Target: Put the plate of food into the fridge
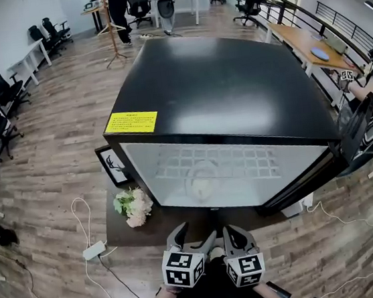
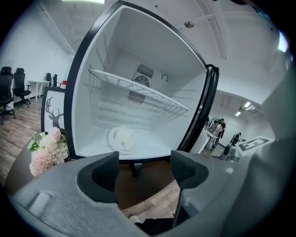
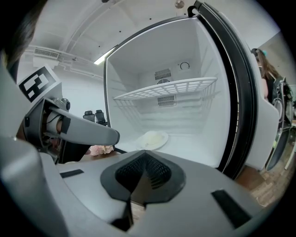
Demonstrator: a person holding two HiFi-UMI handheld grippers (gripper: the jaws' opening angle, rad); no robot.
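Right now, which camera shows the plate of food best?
The left gripper view: the plate sits whole on the fridge floor. The right gripper view shows it at a flatter angle; the head view, only faintly.

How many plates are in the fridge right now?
1. The plate of food sits on the floor of the fridge, left of centre, under the wire shelf. The shelf itself is bare, and I see no spot inside where another could hide.
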